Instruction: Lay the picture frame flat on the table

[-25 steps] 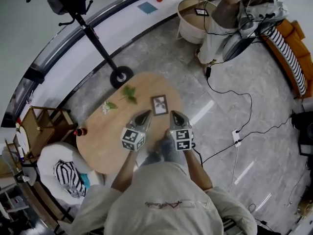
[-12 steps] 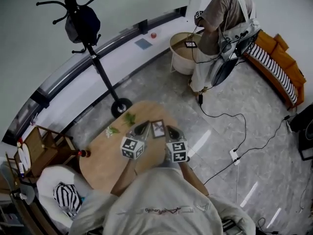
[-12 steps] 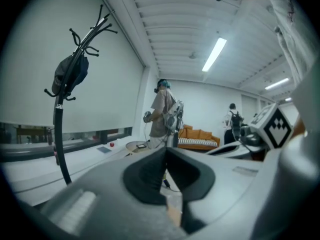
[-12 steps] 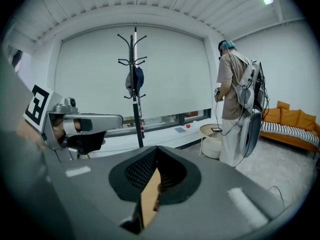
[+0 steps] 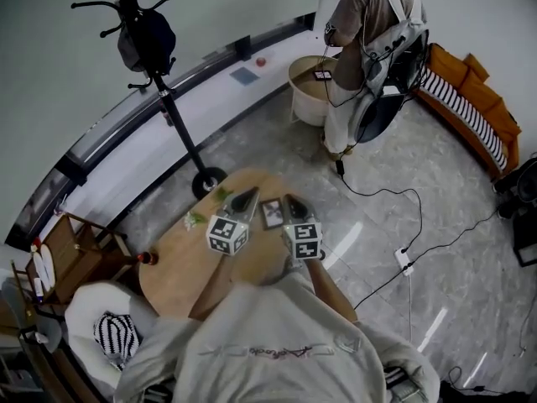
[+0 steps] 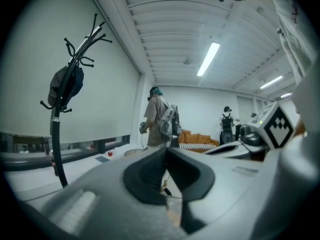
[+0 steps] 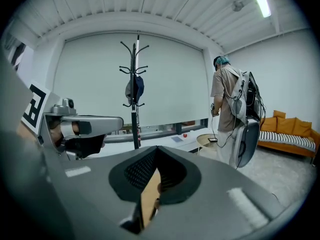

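Two grippers, both empty. Left gripper (image 5: 248, 196) jaws are closed together with only a sliver between the pads and nothing in them. Right gripper (image 5: 290, 200) jaws are fully together, nothing held. Picture frame (image 5: 271, 214) sits on the wooden table (image 5: 180, 267). In the head view it lies between the two sets of jaws, slightly back from their tips, touching neither. Neither gripper view shows it, so it is probably below the jaws' line. Picture side faces up; it looks flat or nearly flat, cannot tell for sure. Handling guess: small, light, stiff, likely a fragile glazed front, slides easily on smooth wood. Best hold is on opposite outer edges of the rim, not the face.
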`<state>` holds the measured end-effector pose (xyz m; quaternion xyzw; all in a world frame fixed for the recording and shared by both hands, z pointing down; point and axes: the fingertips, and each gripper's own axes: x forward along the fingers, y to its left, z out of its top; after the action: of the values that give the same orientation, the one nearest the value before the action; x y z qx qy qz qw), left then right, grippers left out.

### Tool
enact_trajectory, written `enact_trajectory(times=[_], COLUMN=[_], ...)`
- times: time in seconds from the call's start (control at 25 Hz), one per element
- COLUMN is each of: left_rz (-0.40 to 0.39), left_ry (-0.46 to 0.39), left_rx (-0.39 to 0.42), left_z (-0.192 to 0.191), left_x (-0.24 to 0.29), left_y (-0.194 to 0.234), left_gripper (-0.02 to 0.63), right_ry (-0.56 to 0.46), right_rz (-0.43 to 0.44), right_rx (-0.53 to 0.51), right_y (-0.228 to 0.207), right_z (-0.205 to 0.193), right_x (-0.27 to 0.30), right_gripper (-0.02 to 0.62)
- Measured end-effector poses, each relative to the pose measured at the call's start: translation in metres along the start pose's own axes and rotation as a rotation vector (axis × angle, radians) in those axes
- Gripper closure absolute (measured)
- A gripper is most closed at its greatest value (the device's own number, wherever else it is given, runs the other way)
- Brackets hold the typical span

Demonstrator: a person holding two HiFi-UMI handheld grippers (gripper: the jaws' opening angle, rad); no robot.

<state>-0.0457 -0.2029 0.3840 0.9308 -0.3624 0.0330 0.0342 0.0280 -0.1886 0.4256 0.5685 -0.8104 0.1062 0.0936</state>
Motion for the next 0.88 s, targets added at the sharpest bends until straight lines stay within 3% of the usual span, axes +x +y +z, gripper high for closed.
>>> enact_trajectory(times=[0.88], left_rz=[-0.027], left_ry=[0.038], left_rx=[-0.018], left_z=[-0.018], left_x=[-0.009], left_y=[-0.016], left_gripper=[0.606], right_ry=[-0.001], right_rz=[-0.004], right_rx=[-0.011], right_y=[0.003], right_z=[-0.008], right_x=[-0.016], right_gripper=[0.591])
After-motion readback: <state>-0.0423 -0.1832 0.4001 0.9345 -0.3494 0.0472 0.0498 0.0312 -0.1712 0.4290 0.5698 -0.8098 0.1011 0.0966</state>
